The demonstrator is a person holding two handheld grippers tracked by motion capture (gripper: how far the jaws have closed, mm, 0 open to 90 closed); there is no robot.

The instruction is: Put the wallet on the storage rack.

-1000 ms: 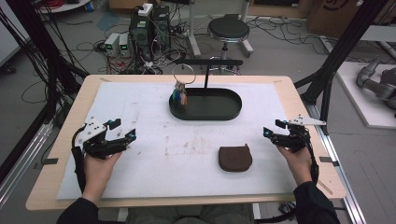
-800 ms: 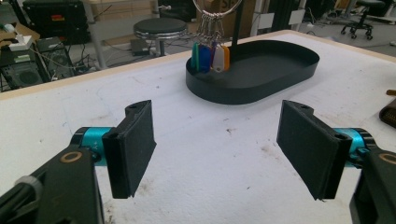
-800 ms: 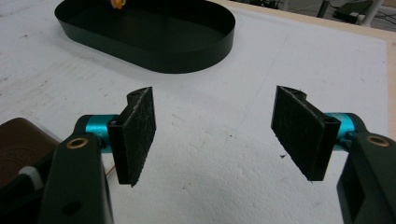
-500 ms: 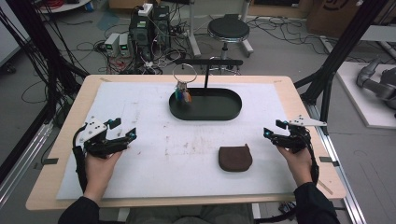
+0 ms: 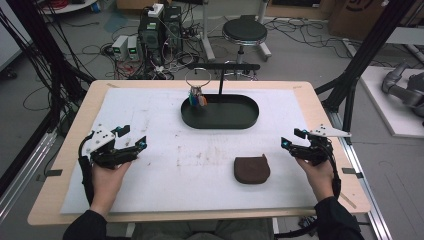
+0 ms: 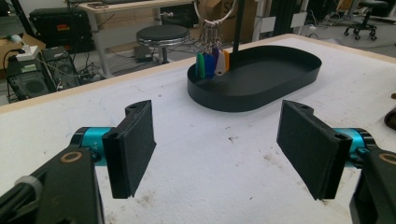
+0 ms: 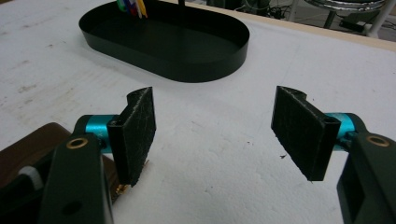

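Lying flat near the desk's front edge, right of centre: brown leather pouch point(image 5: 252, 169), just beside the right hand-held gripper point(image 5: 292, 141) and untouched by it; showing partly at the lower left of the right gripper view point(image 7: 28, 144), behind the near jaw. Sitting toward the far edge at the middle: black oval tray point(image 5: 250, 120), with an upright post rising from it and a key ring point(image 5: 197, 80) hanging off its crossbar, coloured key tags point(image 6: 212, 63) dangling over the tray's left end. Hovering over the white mat point(image 5: 150, 130) near the desk's left edge: left hand-held gripper point(image 5: 132, 137), jaws spread wide, gripping nothing. Resting near the right edge: right hand-held gripper, jaws likewise spread apart, empty.
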